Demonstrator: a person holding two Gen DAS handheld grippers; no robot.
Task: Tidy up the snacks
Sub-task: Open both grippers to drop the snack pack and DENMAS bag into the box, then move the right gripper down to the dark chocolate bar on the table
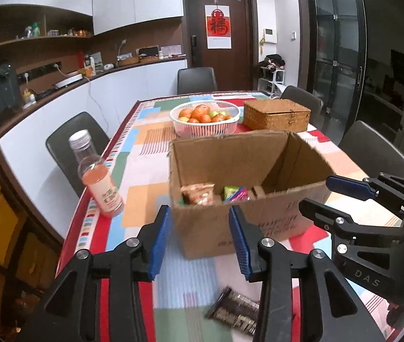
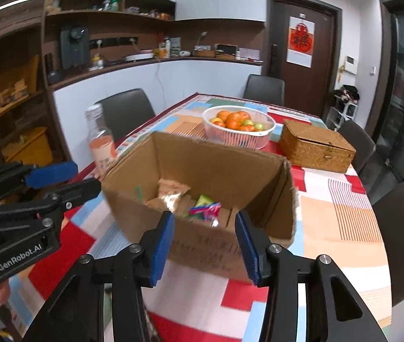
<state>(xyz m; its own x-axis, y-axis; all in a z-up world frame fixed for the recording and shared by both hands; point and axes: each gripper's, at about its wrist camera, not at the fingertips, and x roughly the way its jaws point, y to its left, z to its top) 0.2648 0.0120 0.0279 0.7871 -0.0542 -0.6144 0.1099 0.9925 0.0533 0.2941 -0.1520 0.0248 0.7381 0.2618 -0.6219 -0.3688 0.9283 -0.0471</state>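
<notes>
Left wrist view is showing the left gripper [image 1: 199, 236] hanging over the worktop [image 1: 142, 171] with its blue-padded jaws standing partly open and nothing sitting between them, pointing down toward an open cardboard box [image 1: 247, 199]. Snack packets are lying in the bottom of that box: an orange-and-white packet [image 1: 199, 193] on the left and a green and pink packet [image 1: 234, 193] just beside it. A dark chocolate-style bar wrapper [image 1: 234, 310] is lying flat on the patchwork tablecloth near the camera, in front of the box and below the jaws, so that one is sitting outside the box. A clear bottle with pinkish drink [image 1: 98, 176] is standing upright to the left of the box, close to the worktop edge. Behind the box a white basket of oranges and a few green fruits [image 1: 204, 118] is sitting next to a closed wicker box [image 1: 276, 115]. The right gripper [image 1: 324, 196] is poking in from the right side, near the box's front corner. Right wrist view is showing the right gripper [image 2: 204, 239] also with jaws partly open and holding nothing, aimed at the front wall of the cardboard box [image 2: 202, 182], with the left gripper [image 2: 71, 178] reaching in from the left, just beside the box's left corner. Whether either one is touching the cardboard, I can't tell.
</notes>
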